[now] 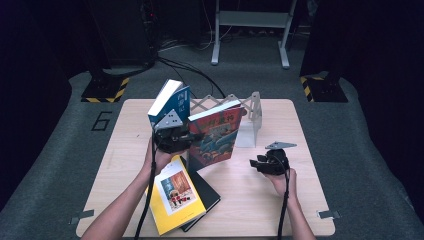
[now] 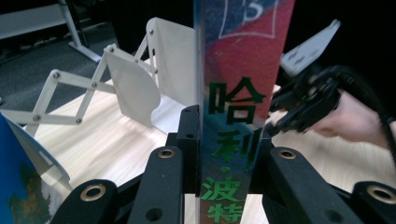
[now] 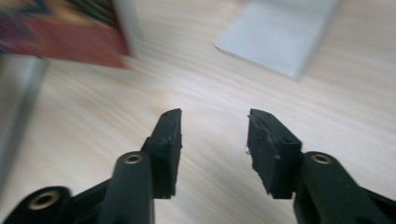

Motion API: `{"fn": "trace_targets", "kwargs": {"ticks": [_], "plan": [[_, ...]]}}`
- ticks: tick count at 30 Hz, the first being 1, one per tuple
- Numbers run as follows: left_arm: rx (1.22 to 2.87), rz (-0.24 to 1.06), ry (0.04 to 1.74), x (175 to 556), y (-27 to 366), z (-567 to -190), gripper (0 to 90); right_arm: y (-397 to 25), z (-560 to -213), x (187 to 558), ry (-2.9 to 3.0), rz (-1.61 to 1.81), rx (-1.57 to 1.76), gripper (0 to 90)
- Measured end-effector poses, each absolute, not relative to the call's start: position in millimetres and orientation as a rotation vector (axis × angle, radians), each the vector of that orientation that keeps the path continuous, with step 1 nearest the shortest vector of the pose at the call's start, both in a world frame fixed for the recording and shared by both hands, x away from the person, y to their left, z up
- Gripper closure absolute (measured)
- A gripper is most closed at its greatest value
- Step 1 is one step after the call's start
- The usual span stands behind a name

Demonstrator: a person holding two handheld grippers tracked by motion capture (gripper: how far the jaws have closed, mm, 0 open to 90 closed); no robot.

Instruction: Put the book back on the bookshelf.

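A red picture book stands tilted in front of a white folding book rack. My left gripper is shut on its spine; in the left gripper view the jaws pinch the spine, which bears green characters. A blue book leans at the rack's left end, behind the left gripper. My right gripper hovers low over the table to the right of the red book, open with nothing between its fingers. The red book's corner is blurred at the upper left of the right gripper view.
A yellow book lies on a black book at the front left of the wooden table. The rack's white plates stand behind the red book, its flat base ahead of the right gripper. Dark floor surrounds the table.
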State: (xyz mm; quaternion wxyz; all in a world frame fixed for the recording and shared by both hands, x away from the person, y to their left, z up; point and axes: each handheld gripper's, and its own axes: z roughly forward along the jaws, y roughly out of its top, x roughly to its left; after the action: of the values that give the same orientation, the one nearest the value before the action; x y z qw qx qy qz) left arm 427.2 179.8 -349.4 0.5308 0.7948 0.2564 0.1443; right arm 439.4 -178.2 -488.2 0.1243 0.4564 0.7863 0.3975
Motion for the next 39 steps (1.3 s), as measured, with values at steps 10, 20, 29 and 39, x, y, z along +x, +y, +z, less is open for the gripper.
{"fn": "trace_targets", "kwargs": {"ticks": [10,20,29,39], "plan": [[1.867,0.352,0.589,428,180,-329,75.0,-189,-523,441,2.130,1.031,1.441,25.1],[1.863,0.365,0.589,433,174,-318,75.1,-190,-527,440,2.075,0.996,1.434,22.1],[1.865,0.373,0.574,445,160,-313,75.1,-193,-527,439,2.062,1.023,1.461,22.4],[1.812,0.407,0.639,440,180,-309,75.1,-194,-527,440,2.059,1.025,1.463,22.3]]}}
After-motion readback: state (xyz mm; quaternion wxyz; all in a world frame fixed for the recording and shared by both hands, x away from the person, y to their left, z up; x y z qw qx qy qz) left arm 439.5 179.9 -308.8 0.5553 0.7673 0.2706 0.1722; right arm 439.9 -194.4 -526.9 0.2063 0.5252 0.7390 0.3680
